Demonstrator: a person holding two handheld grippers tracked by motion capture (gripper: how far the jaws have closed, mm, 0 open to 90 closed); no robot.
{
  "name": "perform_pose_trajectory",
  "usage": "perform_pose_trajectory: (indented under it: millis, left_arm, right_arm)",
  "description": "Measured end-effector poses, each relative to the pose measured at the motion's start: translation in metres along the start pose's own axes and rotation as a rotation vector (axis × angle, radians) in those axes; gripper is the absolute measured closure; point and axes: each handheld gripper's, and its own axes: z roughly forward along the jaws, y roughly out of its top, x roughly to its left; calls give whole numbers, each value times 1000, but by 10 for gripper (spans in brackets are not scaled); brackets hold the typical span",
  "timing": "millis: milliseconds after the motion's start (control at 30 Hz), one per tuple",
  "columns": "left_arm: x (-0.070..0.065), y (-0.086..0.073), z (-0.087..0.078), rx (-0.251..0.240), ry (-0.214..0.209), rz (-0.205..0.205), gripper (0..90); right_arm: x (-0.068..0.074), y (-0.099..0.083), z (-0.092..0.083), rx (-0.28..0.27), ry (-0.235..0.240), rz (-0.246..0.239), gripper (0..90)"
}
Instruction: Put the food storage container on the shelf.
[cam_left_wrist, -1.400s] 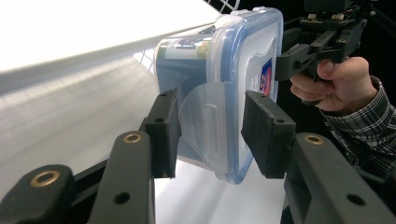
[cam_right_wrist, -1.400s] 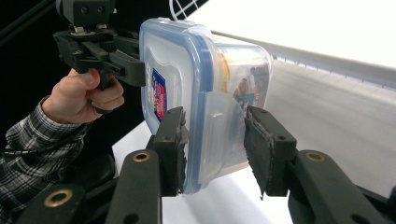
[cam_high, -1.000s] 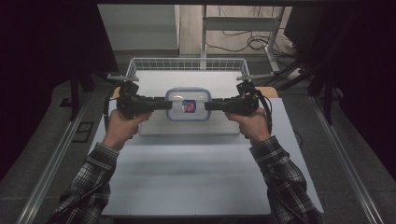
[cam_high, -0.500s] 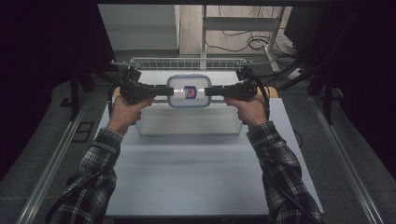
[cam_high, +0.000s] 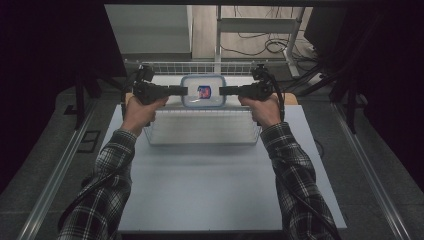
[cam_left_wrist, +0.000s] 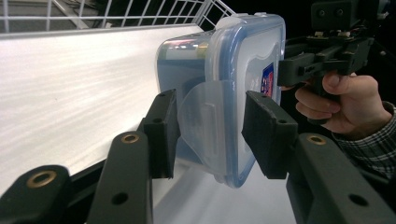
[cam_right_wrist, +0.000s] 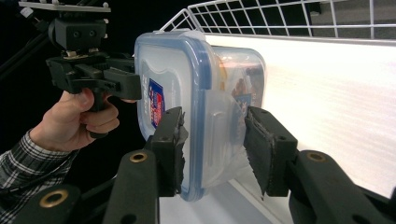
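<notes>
The clear rectangular plastic food container with a blue-rimmed snap lid (cam_high: 202, 91) hangs in the air between the two grippers, above the far part of the white wire basket (cam_high: 202, 134), which stands on the far half of the pale grey surface (cam_high: 200, 190). The left gripper (cam_high: 183, 90) takes it at its left end and the right gripper (cam_high: 223, 90) at its right end; each pair of jaws stands part-way apart, straddling an end latch flap, and whether the pads truly press on lid and base is hard to tell. The left gripper view shows the translucent flap (cam_left_wrist: 205, 116) between the pads. The container looks stiff but smooth and slippery, probably light to middling with something inside, so it likely depends on both ends being squeezed towards each other. The flaps are thin and could flex, so the firm blue rim beside them seems the safer hold. The basket's wire walls rise near and far; straight down inside looks open, and the surface nearer the person offers plenty of room.
</notes>
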Motion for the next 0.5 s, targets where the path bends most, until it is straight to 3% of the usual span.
perform_pose_trajectory:
  millis: [167,233,500]
  left_arm:
    - [-4,1,4,6,53,37,510]
    - [-6,0,6,17,83,43,512]
    - [-4,-3,10,40,104,55,537]
  right_arm:
    - [1,2,4,15,-36,-18,555]
    - [4,3,6,24,-70,-42,551]
    - [4,9,8,18,-118,-52,524]
